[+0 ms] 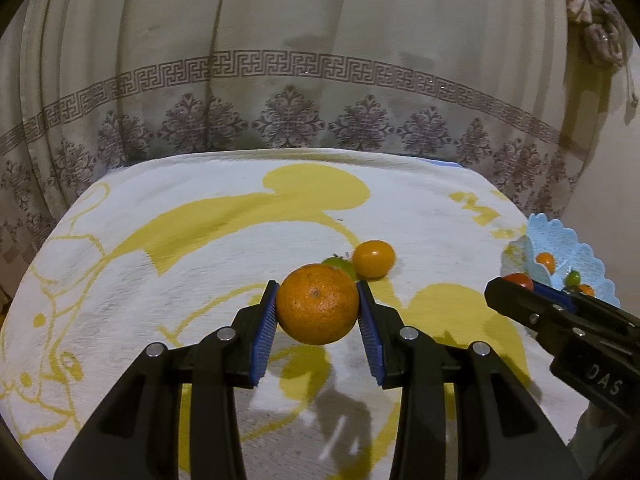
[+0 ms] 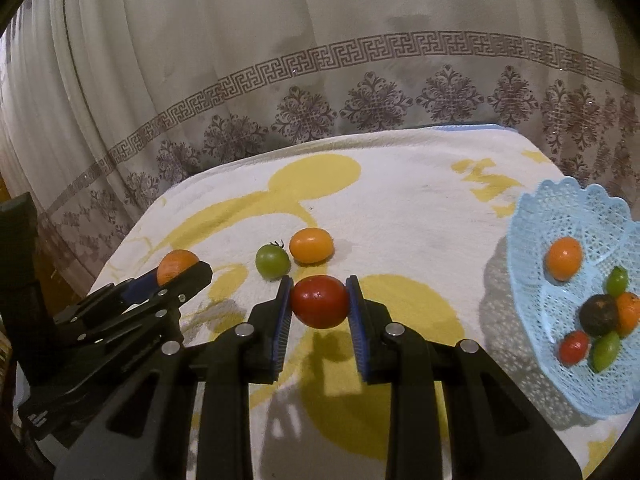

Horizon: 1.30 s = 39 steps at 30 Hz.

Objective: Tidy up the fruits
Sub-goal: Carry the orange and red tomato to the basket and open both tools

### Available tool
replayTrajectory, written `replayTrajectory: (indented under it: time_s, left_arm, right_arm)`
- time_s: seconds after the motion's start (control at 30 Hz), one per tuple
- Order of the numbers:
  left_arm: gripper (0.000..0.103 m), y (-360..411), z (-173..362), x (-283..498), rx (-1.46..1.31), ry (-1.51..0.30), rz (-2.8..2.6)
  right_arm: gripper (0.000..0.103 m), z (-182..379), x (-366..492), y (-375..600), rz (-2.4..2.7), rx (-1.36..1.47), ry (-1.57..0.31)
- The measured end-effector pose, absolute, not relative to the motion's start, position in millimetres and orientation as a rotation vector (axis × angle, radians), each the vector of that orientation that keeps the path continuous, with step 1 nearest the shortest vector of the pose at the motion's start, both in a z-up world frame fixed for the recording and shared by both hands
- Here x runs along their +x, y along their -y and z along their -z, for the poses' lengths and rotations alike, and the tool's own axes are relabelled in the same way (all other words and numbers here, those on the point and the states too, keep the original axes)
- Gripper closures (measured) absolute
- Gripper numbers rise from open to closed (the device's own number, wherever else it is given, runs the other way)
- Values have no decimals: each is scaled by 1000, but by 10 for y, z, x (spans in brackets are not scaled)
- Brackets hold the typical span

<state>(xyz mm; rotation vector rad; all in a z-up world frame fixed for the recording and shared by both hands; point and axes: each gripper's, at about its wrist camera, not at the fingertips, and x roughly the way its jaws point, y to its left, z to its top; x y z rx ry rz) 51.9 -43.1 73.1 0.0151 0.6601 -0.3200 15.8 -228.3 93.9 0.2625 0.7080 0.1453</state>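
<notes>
The orange point(image 1: 317, 303) sits pinched across its widest part between the left gripper's point(image 1: 317, 312) blue pads, lifted clear of the towel point(image 1: 200, 264); it looks firm and fairly hefty. The red tomato point(image 2: 319, 301) (probably softer, thin-skinned, easily bruised) is clamped likewise in the right gripper point(image 2: 319, 308), near the blue basket point(image 2: 560, 208).

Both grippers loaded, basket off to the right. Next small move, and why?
Probably carry the right gripper rightward over the blue lace basket and release there. It is shut on the red tomato, lifted clear of the cloth, and sits nearer the basket than the left gripper, which grips the orange and can follow.
</notes>
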Motion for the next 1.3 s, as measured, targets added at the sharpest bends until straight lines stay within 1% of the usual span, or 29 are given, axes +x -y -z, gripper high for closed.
replayTrajectory:
  time_s: [0.47,0.83,1.13,1.17,1.2,1.23,1.27,1.3]
  left_arm:
    - [64,759,-806,310,51,-658,429]
    - [64,1197,-854,83,95,-670,530]
    - [64,1567,-940,-5,119,-671,595]
    - [64,1603,-949,-8,123,-670,601]
    - [64,1640,-957,-13,127,-670,608]
    - [64,1693,-969,-19,132,-669,616]
    - [64,1740,-981,-26,137,-667,624]
    - [64,1770,-992,-31,142,-664,630]
  right_arm:
    - [75,-1053,-354,3038,14,324,-642]
    - [75,-964,-663,3622,141,371,-614]
    - [74,-903,-754,3852,182,379,-603]
    - [73,-892,-769,3896,189,389,-603]
    - [67,-886,-787,3935,191,401,-601]
    - [51,-883,-817,3984,197,416,-590]
    - [46,-884,-840,4013,204,424,-580]
    - [46,-887,-867,4045,212,428,-571]
